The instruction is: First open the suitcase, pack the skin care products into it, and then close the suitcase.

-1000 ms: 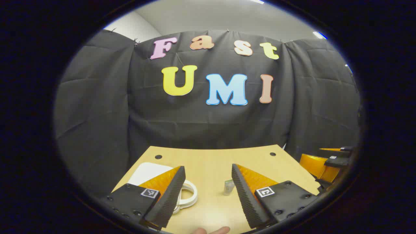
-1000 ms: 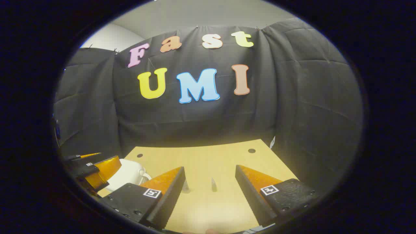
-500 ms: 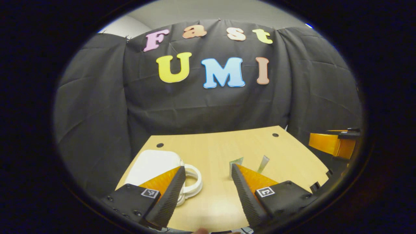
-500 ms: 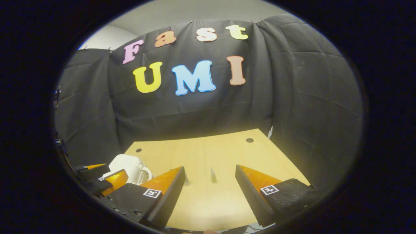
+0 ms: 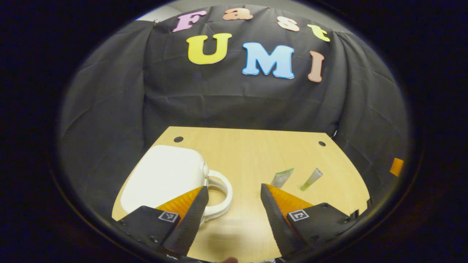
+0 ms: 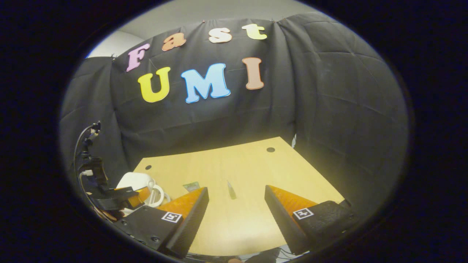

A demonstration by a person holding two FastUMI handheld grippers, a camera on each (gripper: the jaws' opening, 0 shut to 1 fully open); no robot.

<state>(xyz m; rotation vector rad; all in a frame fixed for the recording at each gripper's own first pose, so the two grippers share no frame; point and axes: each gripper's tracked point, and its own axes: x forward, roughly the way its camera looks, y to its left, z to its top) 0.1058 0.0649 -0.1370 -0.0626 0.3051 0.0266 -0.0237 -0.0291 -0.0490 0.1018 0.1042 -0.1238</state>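
Observation:
A small white suitcase (image 5: 164,175) lies closed on the left of the wooden table (image 5: 248,149), its loop handle (image 5: 219,193) pointing right. Two thin green skin care tubes lie right of it: one (image 5: 281,178) just past my left gripper's right finger, the other (image 5: 311,179) further right. My left gripper (image 5: 234,201) is open above the handle's right side, holding nothing. In the right gripper view the suitcase (image 6: 137,182) sits at the left behind the other gripper (image 6: 124,193). My right gripper (image 6: 236,202) is open over bare table, with a tube (image 6: 231,190) and a second one (image 6: 191,186) ahead.
Black cloth walls close in the table's back and sides. Two dark holes (image 5: 178,139) mark the far corners of the table. A black cable (image 6: 82,146) loops up from the left gripper's body. An orange bit of the right gripper (image 5: 396,167) peeks in at the far right.
Both views have tipped down and risen, so more table shows. The suitcase and tubes now lie fuller in view of the left gripper. Both grippers stay open.

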